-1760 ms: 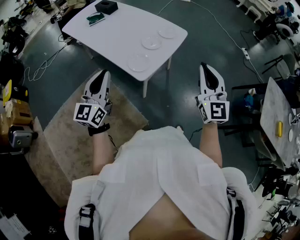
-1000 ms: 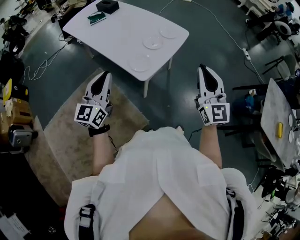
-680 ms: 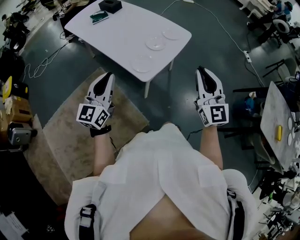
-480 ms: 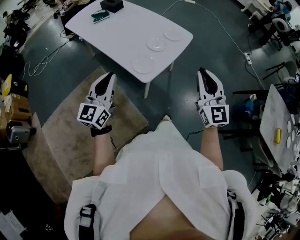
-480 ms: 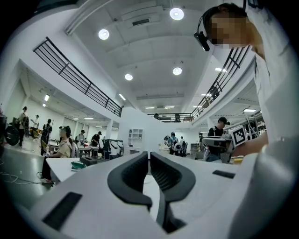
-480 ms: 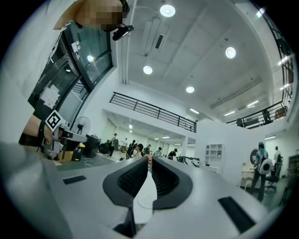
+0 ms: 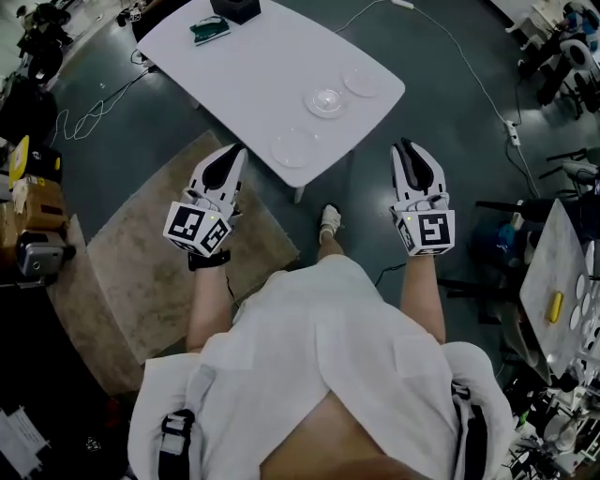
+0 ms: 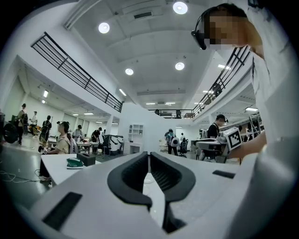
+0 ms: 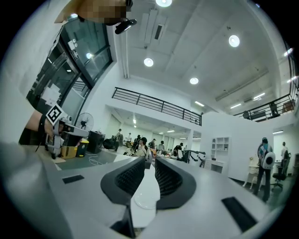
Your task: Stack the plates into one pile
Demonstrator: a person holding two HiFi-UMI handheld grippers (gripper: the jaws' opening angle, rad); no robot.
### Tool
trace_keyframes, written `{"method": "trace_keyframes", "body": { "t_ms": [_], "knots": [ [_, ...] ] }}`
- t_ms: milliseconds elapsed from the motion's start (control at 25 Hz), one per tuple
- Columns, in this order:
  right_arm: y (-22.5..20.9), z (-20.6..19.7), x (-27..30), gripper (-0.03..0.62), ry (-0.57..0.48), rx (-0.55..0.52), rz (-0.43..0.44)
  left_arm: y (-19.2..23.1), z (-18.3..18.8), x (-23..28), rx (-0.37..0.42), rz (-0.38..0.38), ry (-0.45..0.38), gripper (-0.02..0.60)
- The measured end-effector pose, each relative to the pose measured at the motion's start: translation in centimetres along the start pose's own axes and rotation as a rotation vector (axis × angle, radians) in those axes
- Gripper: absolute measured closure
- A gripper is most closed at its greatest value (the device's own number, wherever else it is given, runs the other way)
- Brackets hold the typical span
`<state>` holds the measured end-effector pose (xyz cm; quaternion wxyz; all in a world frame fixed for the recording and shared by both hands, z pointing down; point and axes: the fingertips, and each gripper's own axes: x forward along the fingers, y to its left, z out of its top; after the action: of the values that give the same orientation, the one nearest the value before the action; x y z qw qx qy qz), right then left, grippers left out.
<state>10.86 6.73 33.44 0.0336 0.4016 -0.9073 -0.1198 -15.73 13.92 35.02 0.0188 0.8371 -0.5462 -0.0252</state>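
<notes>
A tan rug [image 7: 141,253] covers the dark floor at left, beside a white bench [image 7: 234,75] with a black box [image 7: 236,7] at its far end. Three plates lie apart along the bench's right edge: near plate [image 7: 294,147], middle plate [image 7: 325,100], far plate [image 7: 362,81]. Both forearms reach level, short of the bench. The left hand-held gripper [image 7: 235,150] is closed and empty. The right hand-held gripper [image 7: 405,144] has just been opening to a narrow gap, with nothing between its jaws.
</notes>
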Motion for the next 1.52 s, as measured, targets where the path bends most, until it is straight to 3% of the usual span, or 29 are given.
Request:
{"method": "trace_keyframes", "body": {
  "t_ms": [520, 920, 1280, 1520],
  "knots": [
    [-8.0, -10.6, 13.2, 0.49, 0.183, -0.014, 0.121, 3.4, -4.7, 17.1, -0.059, -0.073, 0.127, 0.558],
    [-11.1, -21.9, 20.3, 0.463, 0.378, 0.084, 0.247, 4.4, -8.6, 27.1, -0.107, -0.096, 0.202, 0.558],
    [-13.8, -30.8, 24.0, 0.434, 0.598, 0.159, 0.243, 4.2, -11.9, 32.7, -0.116, -0.118, 0.272, 0.558],
    [-15.9, -35.5, 25.1, 0.4, 0.758, 0.218, 0.158, 3.2, -13.6, 35.2, -0.126, -0.157, 0.293, 0.558]
  ]
}}
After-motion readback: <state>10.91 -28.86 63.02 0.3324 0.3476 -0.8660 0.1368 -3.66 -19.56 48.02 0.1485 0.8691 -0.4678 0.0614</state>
